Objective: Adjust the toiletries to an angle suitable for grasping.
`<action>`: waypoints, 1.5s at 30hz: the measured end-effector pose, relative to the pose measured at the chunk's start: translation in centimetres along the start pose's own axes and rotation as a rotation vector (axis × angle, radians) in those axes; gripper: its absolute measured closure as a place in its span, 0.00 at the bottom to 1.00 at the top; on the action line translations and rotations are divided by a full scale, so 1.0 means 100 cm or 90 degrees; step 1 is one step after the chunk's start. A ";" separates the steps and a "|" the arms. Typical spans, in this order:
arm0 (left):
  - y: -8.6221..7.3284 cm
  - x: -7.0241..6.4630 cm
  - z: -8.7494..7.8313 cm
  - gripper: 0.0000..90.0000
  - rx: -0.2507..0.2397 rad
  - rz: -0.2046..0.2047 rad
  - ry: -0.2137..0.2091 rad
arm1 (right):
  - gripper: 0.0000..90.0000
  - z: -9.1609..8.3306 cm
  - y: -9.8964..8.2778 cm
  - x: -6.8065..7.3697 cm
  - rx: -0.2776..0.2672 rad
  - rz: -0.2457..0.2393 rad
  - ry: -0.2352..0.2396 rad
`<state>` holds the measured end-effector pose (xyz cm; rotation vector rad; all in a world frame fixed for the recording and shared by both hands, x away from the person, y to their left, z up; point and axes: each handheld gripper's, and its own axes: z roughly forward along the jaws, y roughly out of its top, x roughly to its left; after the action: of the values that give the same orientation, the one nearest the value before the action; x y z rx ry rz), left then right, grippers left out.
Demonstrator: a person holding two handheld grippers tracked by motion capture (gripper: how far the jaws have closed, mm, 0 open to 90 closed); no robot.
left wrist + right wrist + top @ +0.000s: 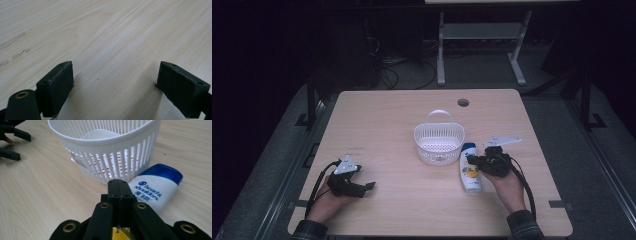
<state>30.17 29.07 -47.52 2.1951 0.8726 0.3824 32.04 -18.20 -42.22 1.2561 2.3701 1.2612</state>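
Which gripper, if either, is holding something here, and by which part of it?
Neither. The left gripper is open over bare table. The right gripper is shut with nothing between its jaws, above the lying shampoo bottle beside the white basket.

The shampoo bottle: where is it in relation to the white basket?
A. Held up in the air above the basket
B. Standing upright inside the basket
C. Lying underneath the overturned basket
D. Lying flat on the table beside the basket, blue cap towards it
D: the shampoo bottle lies flat on the wooden table next to the white basket, its blue cap at the basket end.
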 end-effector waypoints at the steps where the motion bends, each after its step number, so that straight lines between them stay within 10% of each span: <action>1: 0.000 0.000 0.000 0.15 0.000 0.000 0.000 | 1.00 0.004 0.001 0.003 0.008 -0.007 0.002; 45: 0.000 0.000 0.000 0.15 0.000 0.000 0.000 | 1.00 0.036 -0.010 0.018 0.107 -0.061 -0.029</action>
<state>30.18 29.06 -47.52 2.1950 0.8720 0.3817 32.12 -14.98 -44.81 1.1857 2.5144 1.0131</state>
